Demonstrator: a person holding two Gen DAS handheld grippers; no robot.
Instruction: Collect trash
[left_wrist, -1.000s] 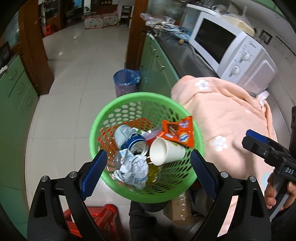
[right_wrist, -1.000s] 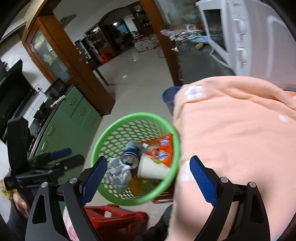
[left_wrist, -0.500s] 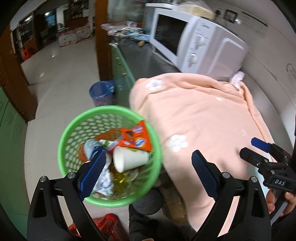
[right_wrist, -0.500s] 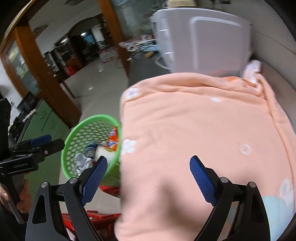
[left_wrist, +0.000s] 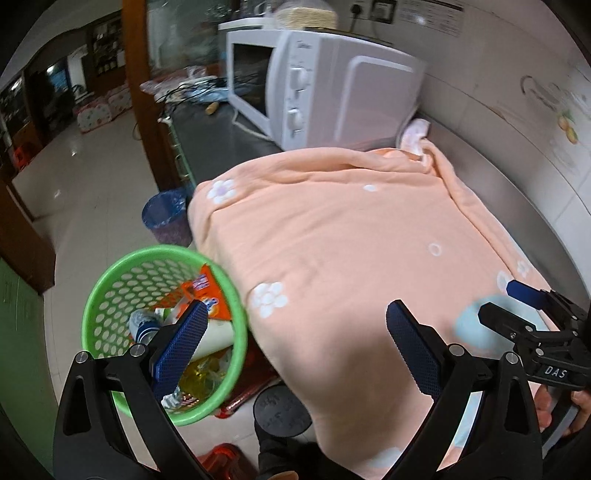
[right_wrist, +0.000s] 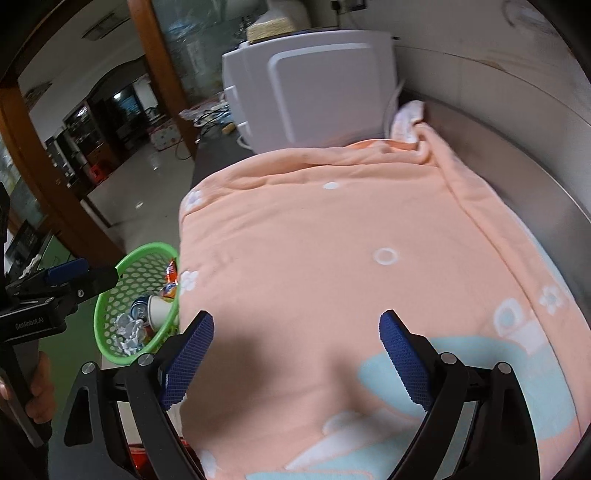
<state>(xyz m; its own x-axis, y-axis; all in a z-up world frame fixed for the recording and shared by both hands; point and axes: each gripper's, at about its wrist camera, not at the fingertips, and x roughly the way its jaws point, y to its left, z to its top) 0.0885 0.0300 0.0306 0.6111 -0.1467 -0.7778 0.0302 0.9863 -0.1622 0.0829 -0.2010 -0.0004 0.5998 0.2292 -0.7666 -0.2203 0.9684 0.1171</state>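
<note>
Behind blanket (left_wrist: 351, 258): white microwave (left_wrist: 314, 81).

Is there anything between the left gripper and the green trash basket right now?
Nothing visible blocks it. The left gripper, jaws open and empty, hangs over the edge of the peach blanket; the green basket sits beside that edge, in open view.

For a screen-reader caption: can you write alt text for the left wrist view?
An open, empty left claw hangs over a peach blanket covering a counter. Beside the counter, a green basket holds a paper cup, a can and an orange wrapper; a white microwave stands behind.
</note>
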